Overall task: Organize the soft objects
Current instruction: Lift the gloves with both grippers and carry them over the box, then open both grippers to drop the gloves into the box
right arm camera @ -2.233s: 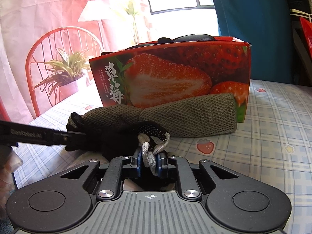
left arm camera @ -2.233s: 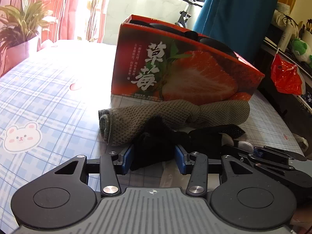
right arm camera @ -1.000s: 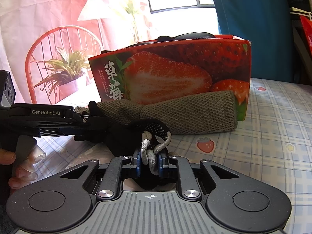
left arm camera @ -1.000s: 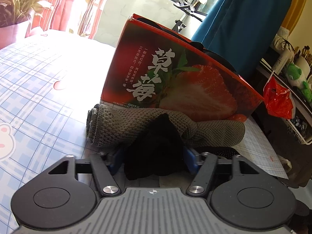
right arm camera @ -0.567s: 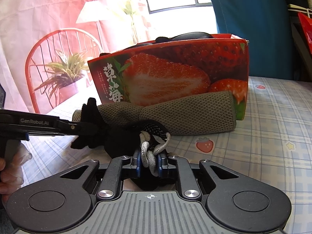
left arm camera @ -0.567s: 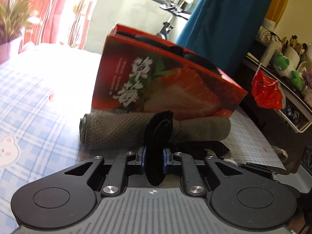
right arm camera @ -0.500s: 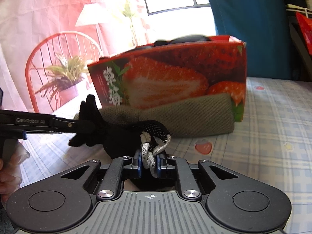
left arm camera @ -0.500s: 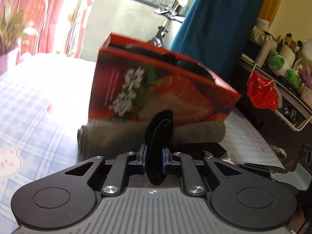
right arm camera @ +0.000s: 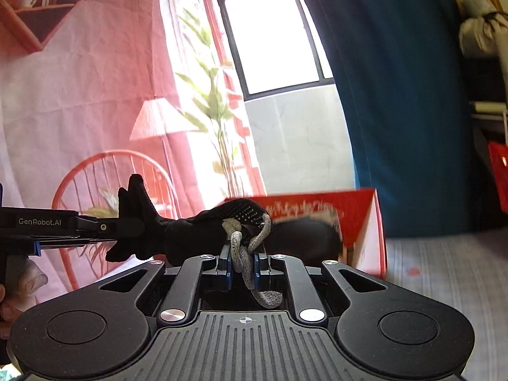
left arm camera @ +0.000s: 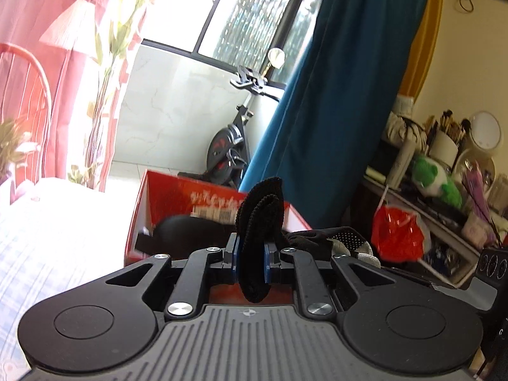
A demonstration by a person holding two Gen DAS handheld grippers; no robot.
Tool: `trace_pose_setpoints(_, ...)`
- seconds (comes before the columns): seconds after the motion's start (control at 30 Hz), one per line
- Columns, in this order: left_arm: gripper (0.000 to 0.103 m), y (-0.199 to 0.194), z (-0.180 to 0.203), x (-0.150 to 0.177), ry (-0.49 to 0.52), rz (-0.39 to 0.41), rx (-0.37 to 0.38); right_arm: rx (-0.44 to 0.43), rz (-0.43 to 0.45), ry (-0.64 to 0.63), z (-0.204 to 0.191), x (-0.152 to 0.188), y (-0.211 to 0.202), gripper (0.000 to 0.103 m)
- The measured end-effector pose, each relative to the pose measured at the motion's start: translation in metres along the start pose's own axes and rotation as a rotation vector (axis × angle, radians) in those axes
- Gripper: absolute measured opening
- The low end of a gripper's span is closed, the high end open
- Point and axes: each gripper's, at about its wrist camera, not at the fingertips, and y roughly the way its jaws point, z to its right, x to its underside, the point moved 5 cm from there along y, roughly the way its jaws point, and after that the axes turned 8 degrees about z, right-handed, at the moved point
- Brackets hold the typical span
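Note:
A black glove (left arm camera: 260, 216) with a white-dotted palm and grey finger ends hangs stretched in the air between my two grippers. My left gripper (left arm camera: 250, 254) is shut on one folded black end of it. My right gripper (right arm camera: 243, 257) is shut on the grey finger ends (right arm camera: 236, 241). In the right wrist view the left gripper (right arm camera: 139, 225) comes in from the left, with a hand (right arm camera: 28, 281) on its handle. Beyond and below the glove (right arm camera: 203, 231) stands the red strawberry box (left arm camera: 165, 197), open on top, with dark soft items (left arm camera: 181, 225) inside. The same box (right arm camera: 365, 209) also shows in the right wrist view.
The checked tablecloth (right arm camera: 444, 254) runs around the box. A teal curtain (left arm camera: 333, 111) and an exercise bike (left arm camera: 231, 149) stand behind it. On the right is a cluttered shelf with a red bag (left arm camera: 397, 235). A red chair (right arm camera: 95, 174) stands at the left.
My left gripper closed on the glove's black end. Both grippers then rose with the glove off the table, so the box's open top now shows and the olive towel has dropped out of view.

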Motion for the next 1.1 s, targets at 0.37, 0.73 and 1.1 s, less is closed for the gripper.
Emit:
trace_pose_setpoints(0.37,0.016,0.084,-0.008,-0.030,0.017,0.018,-0.090,0.071,-0.004,-0.190,0.023,-0.050,0.089,0.011)
trace_pose_setpoints(0.73,0.029,0.134,-0.035,-0.007,0.078,-0.120,-0.174,0.173,-0.182,-0.221,0.052,-0.028,0.171,0.015)
trace_pose_setpoints(1.1,0.061,0.104,-0.037,-0.012,0.192,-0.136,-0.144,0.149,-0.211,-0.187,0.060,-0.013,0.152,0.042)
